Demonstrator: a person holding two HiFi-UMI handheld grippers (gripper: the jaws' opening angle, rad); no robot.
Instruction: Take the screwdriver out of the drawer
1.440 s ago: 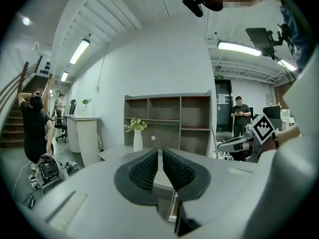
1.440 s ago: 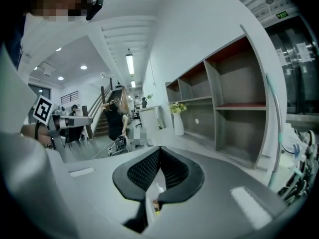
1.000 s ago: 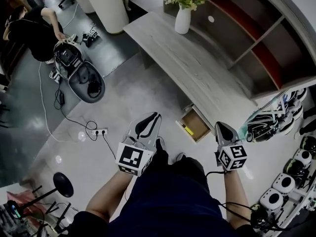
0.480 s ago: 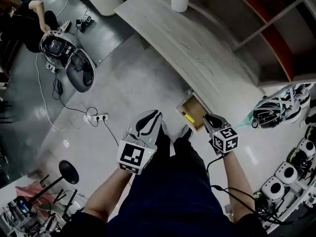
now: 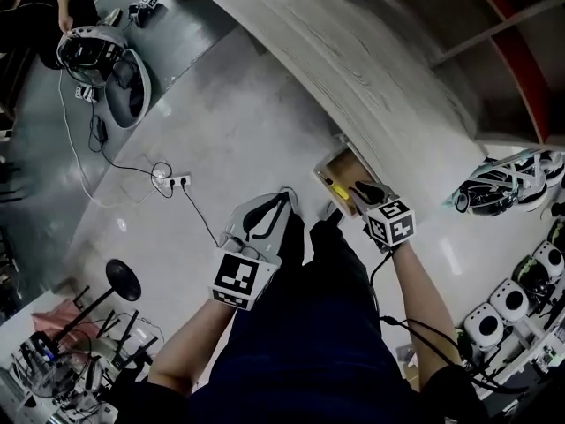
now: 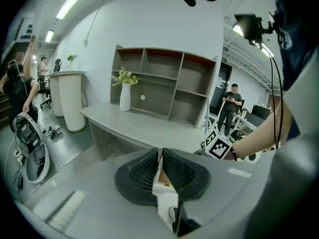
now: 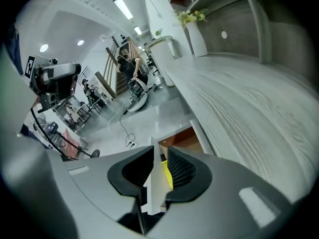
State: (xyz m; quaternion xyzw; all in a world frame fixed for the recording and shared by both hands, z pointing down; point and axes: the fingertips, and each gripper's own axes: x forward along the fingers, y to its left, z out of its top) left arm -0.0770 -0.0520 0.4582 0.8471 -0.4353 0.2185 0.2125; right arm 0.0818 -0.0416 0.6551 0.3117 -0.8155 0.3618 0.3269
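screwdriver (image 5: 336,192) is lying in the drawer (image 5: 346,170) just below the right gripper (image 5: 369,190), axis lining up with its gap, its empty jaws having just been opening wide (left gripper (image 5: 282,196) sitting farther off, pinched together).

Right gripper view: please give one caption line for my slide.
Right gripper, its empty jaws just opening, points at the screwdriver in the open drawer under the desk.

Head view looks steeply down; both gripper views face the same desk (image 5: 388,87).
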